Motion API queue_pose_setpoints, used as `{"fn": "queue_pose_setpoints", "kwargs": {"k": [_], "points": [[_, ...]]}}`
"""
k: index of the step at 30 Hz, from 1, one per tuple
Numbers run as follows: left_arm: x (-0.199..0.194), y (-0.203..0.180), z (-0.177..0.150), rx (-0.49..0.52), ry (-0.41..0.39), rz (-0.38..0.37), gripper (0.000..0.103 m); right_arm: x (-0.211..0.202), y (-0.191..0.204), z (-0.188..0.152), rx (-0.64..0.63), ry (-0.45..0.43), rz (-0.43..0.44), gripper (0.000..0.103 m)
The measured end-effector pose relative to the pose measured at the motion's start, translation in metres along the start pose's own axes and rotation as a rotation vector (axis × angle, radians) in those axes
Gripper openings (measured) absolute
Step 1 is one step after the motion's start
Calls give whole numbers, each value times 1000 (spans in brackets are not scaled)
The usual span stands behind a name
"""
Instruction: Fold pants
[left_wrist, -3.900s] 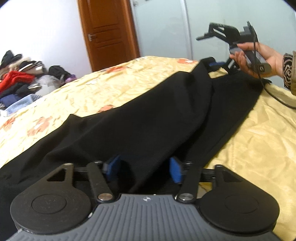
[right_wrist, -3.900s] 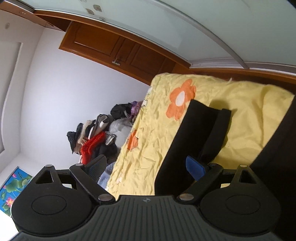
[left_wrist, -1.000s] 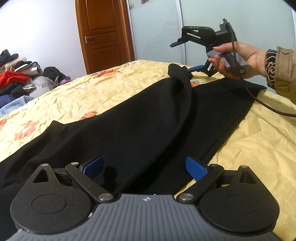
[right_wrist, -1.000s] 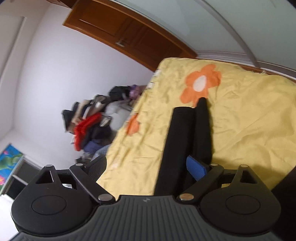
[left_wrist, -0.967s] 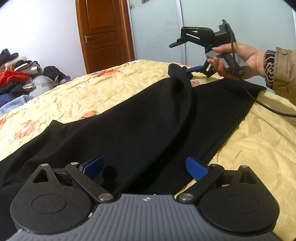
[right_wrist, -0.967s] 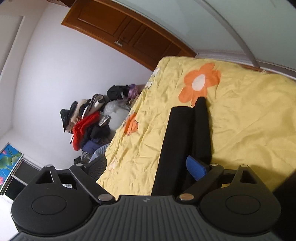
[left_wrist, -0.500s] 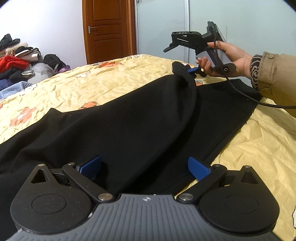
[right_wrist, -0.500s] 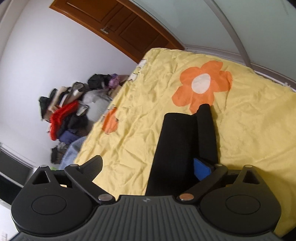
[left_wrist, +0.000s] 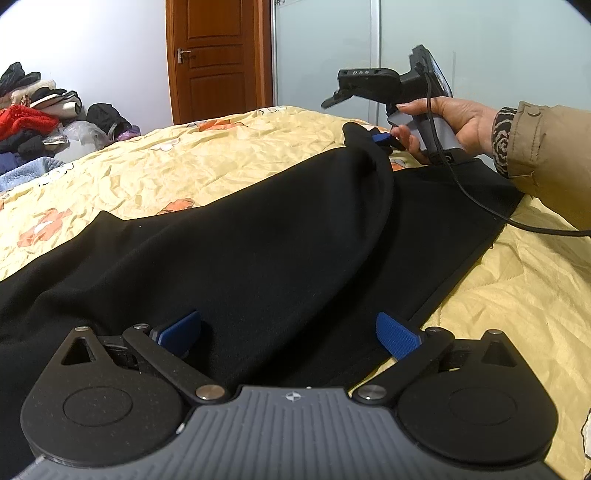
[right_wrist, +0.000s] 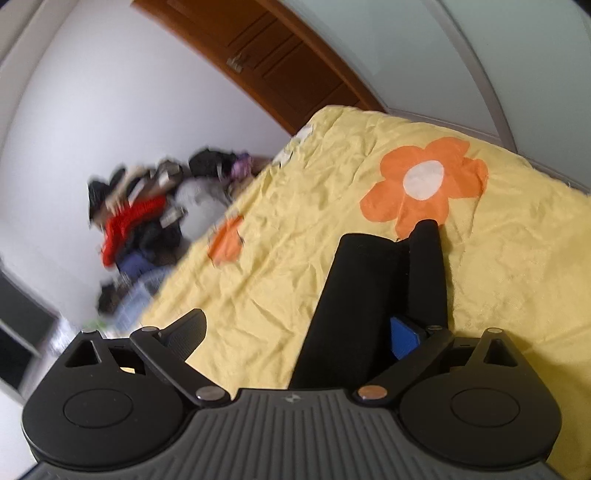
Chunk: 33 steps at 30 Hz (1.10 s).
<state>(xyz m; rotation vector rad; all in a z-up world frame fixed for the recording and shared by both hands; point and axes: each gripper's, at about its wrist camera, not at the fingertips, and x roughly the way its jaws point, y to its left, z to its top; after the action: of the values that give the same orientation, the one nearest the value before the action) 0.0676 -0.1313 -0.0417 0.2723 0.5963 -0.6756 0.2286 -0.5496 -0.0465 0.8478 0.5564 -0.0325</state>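
Left wrist view: black pants (left_wrist: 258, 251) laid long across yellow bedspread (left_wrist: 517, 295), one end lifted.
Long axis runs from left gripper (left_wrist: 288, 328) away toward right gripper (left_wrist: 382, 138) at far end of pants, near wardrobe side. Left gripper w/ blue pads spread wide, hovering low over near end, not pinching. Right gripper, held by hand (left_wrist: 454, 118), raises a fold of cloth at far end; in right wrist view fabric (right_wrist: 362, 295) sits between its fingers, which stand wide apart, so grip can't be confirmed. Cable (left_wrist: 480, 199) trails across pants near hand. Clothes pile (left_wrist: 33, 118) beyond bedspread's left edge, wooden door (left_wrist: 214, 59) behind.
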Motion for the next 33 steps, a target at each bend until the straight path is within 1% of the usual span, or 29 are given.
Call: {"fn": "queue_pose_setpoints", "kwargs": {"k": [1,2,3,4,5,7,8,9,10,11,13,16,17,20,23,24,25,26,28,29,30,31,33], "points": [[0,0,0,0,0,0,103,1,6,0,-47,15,-34,77],[0,0,0,0,0,0,103,1,11,0,-78,28,-67,32],[0,0,0,0,0,0,103,3,13,1,-88,41,-79,12],[0,0,0,1,-1,0,103,4,11,1,-68,51,-82,5],[0,0,0,1,0,0,103,5,8,1,-56,52,-69,5],[0,0,0,1,-1,0,103,4,8,-1,-76,45,-37,4],[0,1,0,1,-4,1,103,2,9,-4,-82,36,-49,4],[-1,1,0,2,-10,5,102,0,10,-6,-85,26,-55,4],[-3,0,-1,7,-23,13,97,-6,9,-7,-81,3,-49,4],[-6,-2,-1,21,-45,25,96,-12,8,-7,-69,-22,-36,4],[-14,-8,2,58,-84,36,96,-33,5,-6,-37,-85,-11,4],[-18,-14,15,87,-115,2,96,-67,1,-2,5,-158,24,4],[-17,-16,20,93,-118,-13,96,-79,-1,0,23,-175,48,4],[-6,-27,35,143,-95,-51,94,-110,2,5,31,-228,74,4],[3,-40,40,200,-106,-32,88,-137,10,9,31,-257,112,4],[6,-42,41,207,-108,-27,84,-144,13,10,20,-265,121,4],[9,-44,42,203,-108,-25,77,-151,16,11,16,-273,132,4],[12,-44,43,195,-100,-31,73,-157,19,12,11,-277,139,4],[20,-42,45,175,-72,-42,46,-164,22,13,1,-284,145,4],[23,-41,45,163,-57,-44,40,-165,23,14,-2,-283,145,4],[27,-39,46,148,-47,-42,26,-164,23,17,0,-278,145,4],[27,-35,46,129,-47,-37,21,-162,22,18,8,-275,139,4],[27,-25,50,80,-63,-41,13,-157,19,21,22,-261,131,4]]}}
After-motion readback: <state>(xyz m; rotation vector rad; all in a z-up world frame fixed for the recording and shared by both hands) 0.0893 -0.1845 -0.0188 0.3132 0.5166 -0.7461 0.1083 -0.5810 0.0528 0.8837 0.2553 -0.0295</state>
